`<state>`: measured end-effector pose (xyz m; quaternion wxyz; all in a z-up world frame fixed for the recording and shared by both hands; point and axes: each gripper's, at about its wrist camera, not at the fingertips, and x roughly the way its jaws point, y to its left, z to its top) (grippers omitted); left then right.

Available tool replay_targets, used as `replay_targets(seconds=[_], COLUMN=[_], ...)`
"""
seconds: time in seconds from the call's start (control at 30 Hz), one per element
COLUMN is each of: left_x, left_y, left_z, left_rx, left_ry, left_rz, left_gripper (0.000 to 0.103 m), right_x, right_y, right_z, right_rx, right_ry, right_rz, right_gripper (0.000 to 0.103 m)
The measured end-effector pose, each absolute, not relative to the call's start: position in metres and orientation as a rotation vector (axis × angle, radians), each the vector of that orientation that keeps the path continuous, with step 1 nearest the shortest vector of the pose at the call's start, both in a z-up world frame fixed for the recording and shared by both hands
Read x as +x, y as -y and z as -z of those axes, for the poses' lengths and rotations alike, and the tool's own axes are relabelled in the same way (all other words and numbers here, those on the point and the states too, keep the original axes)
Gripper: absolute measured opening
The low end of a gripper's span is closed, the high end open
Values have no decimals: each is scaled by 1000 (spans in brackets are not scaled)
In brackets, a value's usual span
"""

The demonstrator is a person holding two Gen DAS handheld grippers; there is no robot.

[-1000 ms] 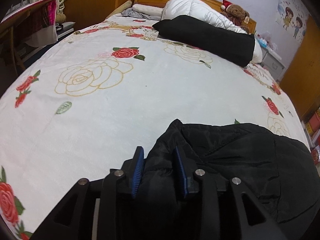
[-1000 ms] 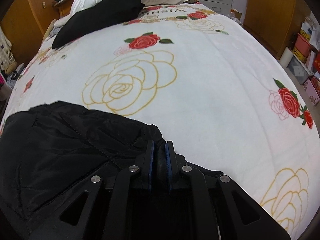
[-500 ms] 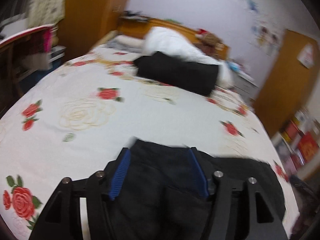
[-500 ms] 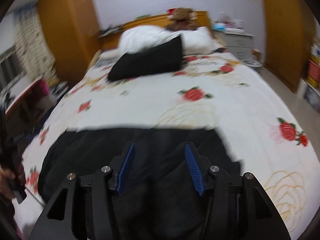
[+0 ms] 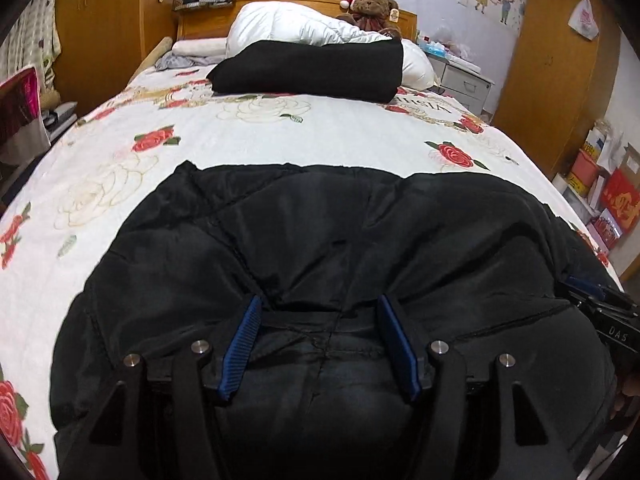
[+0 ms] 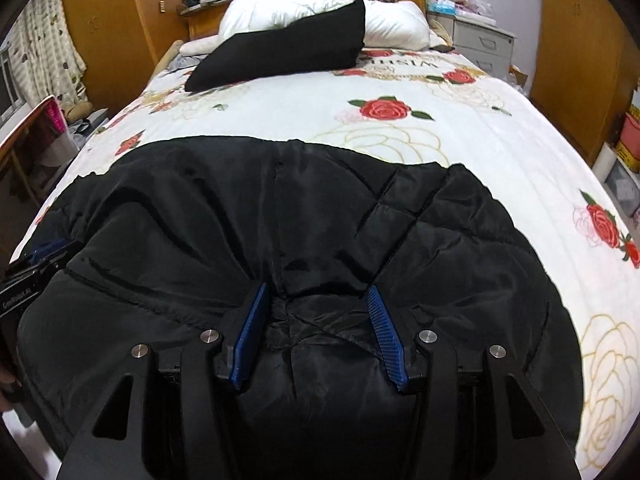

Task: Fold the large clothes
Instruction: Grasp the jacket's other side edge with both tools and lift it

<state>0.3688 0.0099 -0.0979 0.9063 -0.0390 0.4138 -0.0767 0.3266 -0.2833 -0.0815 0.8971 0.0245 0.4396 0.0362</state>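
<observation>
Heads up: both of your jaws have just been opening and now stand apart, so nothing has hold of the black padded jacket (image 5: 320,240). It lies spread across the near end of the bed (image 5: 280,132), on the rose-print blanket. The left gripper (image 5: 320,344) hangs over the near hem with fabric bunched between its blue pads (image 5: 240,344) but not pinched, and the right gripper (image 6: 316,328) looks the same.

What I'd watch for:
- That slick, puffy shell probably springs back, so any crease you lay may pop open once you let go.
- The near edge seems close to the side of the bed, so the weight could drag it off.
- Grab only the top layer and you'll likely peel it off the lining rather than fold the whole thing.
- The other gripper sits right at the jacket's edge in each view, so the two could bump on a centre fold.

Containers: a red box (image 5: 585,162) sits on the floor by the wardrobe; can't tell what's in it.
</observation>
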Motion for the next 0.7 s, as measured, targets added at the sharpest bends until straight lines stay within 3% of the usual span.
replay_targets(seconds=[0.2,0.37,0.47,0.53,0.57,0.7], left_x=[371,342,330,335,336,336], left_y=[-12,-49,-76,-86,-88,-84], left_z=[79,43,49,73,83,96], left_rx=[-69,-86,-71,-75,-96,-105], left_ry=[-916,-817,-801,-874,-888,-878], left_rz=[158,142,88,56,72,55], left_gripper=[63,62,62,60,62,62], right_x=[324,270,243,247,249,265], right_y=[292,326,348,355,357,353], right_z=[59,18,24,49,61,81], right_rx=[83,147,173,170,178,149], right_ry=[-953,-823,-830,-903,-921,-942], right_rz=[-69,-46,-23,1,0,22], right_gripper=[52,52,45,28,25,22])
